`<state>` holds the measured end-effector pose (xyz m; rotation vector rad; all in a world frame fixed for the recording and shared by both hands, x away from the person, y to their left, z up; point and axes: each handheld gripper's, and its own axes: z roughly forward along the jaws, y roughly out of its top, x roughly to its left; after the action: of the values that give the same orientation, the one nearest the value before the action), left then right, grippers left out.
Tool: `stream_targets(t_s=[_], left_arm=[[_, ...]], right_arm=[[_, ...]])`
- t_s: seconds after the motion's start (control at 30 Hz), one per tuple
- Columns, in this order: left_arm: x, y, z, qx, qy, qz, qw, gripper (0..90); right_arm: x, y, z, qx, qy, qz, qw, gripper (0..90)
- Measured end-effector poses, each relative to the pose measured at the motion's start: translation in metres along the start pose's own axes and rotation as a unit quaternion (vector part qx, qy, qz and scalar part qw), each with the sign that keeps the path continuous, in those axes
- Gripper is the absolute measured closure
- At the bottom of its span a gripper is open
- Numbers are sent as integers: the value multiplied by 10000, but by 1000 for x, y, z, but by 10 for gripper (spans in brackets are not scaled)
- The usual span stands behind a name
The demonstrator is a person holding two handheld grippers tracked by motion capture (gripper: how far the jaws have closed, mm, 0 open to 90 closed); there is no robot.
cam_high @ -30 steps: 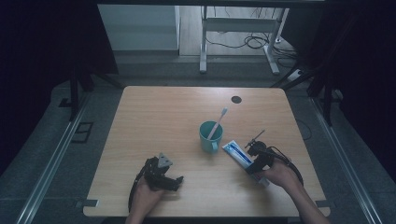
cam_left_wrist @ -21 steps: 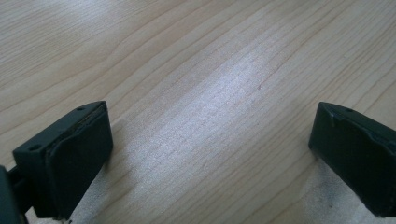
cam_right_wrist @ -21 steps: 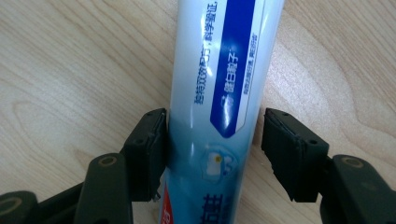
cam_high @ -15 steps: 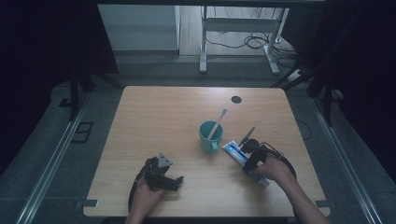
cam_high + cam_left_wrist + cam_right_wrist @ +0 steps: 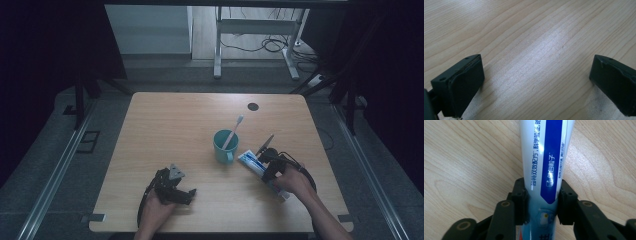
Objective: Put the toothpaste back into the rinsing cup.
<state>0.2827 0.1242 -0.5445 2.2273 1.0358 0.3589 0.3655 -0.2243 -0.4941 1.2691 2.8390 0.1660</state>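
A white and blue toothpaste tube (image 5: 248,160) lies flat on the wooden table (image 5: 175,125), right of a teal cup (image 5: 223,147) that holds a white toothbrush (image 5: 234,129). My right gripper (image 5: 265,167) reaches over the tube from the near right. Its jaws have just been closing, and in the right gripper view both pads press the sides of the tube (image 5: 546,157), so the right gripper (image 5: 542,202) is shut on it. Near the front edge, my left gripper (image 5: 187,196) rests low and open. Only bare wood lies between the left gripper's (image 5: 536,82) jaws.
A small dark round spot (image 5: 253,106) marks the table's far right part. Behind the table stand a white metal frame (image 5: 218,45) and cables on the floor. Metal rails (image 5: 55,170) run along both sides of the table.
The right gripper's jaws have closed in on the toothpaste tube, with the hand shifting slightly. The left hand and its gripper have stayed put.
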Motion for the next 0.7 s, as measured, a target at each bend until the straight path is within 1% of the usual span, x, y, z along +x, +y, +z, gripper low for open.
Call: stream_targets(t_s=[0.03,0.17,0.33,0.47,0.57,0.7], left_arm=[[0,0,0,-1,0,-1,10000,0],[0,0,0,-1,1,-2,10000,0],[0,0,0,-3,1,0,10000,0],[0,0,0,-3,0,0,10000,0],[0,0,0,-3,-1,0,10000,0],[0,0,0,-3,0,-1,10000,0]], right_arm=[[-1,-1,0,-40,10,-19,10000,671],[-2,-6,-2,-215,72,25,9997,684],[-4,-13,-3,-416,50,5,9991,694],[-6,-21,-4,-647,112,56,9978,698],[-5,-26,-6,-752,85,25,9971,700],[-4,-32,-9,-921,109,22,9957,702]])
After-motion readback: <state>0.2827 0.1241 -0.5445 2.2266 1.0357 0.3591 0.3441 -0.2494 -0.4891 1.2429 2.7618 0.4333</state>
